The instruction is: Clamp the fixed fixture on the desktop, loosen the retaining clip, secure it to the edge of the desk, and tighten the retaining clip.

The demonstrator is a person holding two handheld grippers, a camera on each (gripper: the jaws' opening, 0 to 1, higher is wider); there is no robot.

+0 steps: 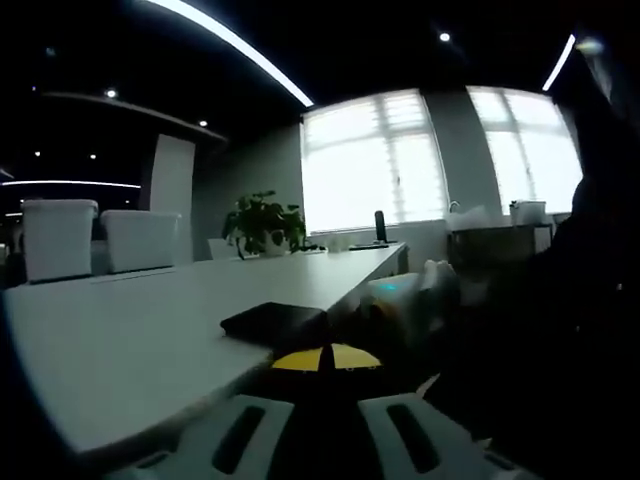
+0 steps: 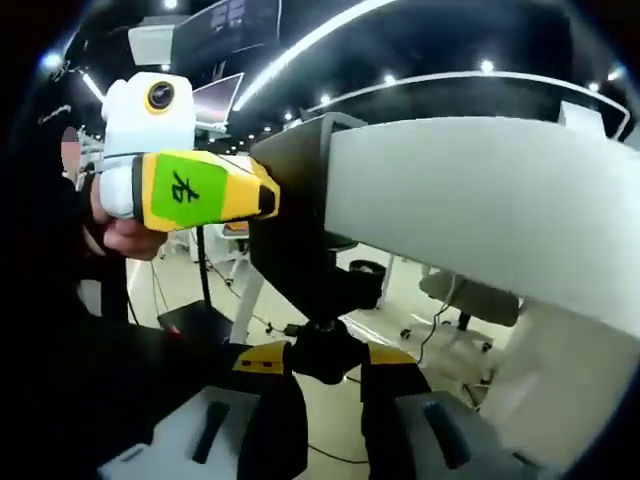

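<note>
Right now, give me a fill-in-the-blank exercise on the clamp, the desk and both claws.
1. The black clamp fixture sits on the edge of the ___ desk.
2. The black screw knob beneath the clamp sits between the jaws of the ___ claw.
3. In the left gripper view, a green potted ___ stands at the desk's far end.
4. The left claw, touching the clamp's side, has a yellow body with a ___ label.

Missing words: white; right; plant; green.

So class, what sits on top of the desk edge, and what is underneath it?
On top lies the black clamp plate. Under the desk edge the clamp body hangs, its knob between the right gripper jaws. The contact underneath is hidden.
</note>
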